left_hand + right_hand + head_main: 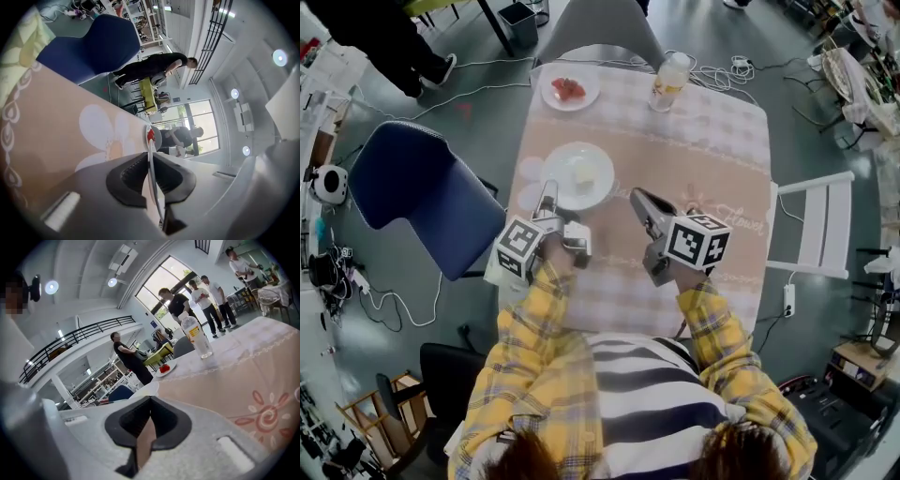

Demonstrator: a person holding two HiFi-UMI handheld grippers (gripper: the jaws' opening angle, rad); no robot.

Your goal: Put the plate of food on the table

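Edge-on in the left gripper view, the thin rim of the white plate (567, 167) sits clamped in the jaws of the left gripper (547, 191), while only the head view shows its round face with a pale lump of food (583, 174), at the near left of the bench (712, 141), beside the right gripper (637, 197), its empty jaws pressed together.

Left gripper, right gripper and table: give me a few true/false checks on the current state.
1. The left gripper is clamped on the rim of the near plate. True.
2. The right gripper holds the bottle. False: its jaws are together with nothing between them; the bottle stands at the table's far end.
3. The far plate carries red food. True.
4. The near plate is bare. False: a pale piece of food lies on it.
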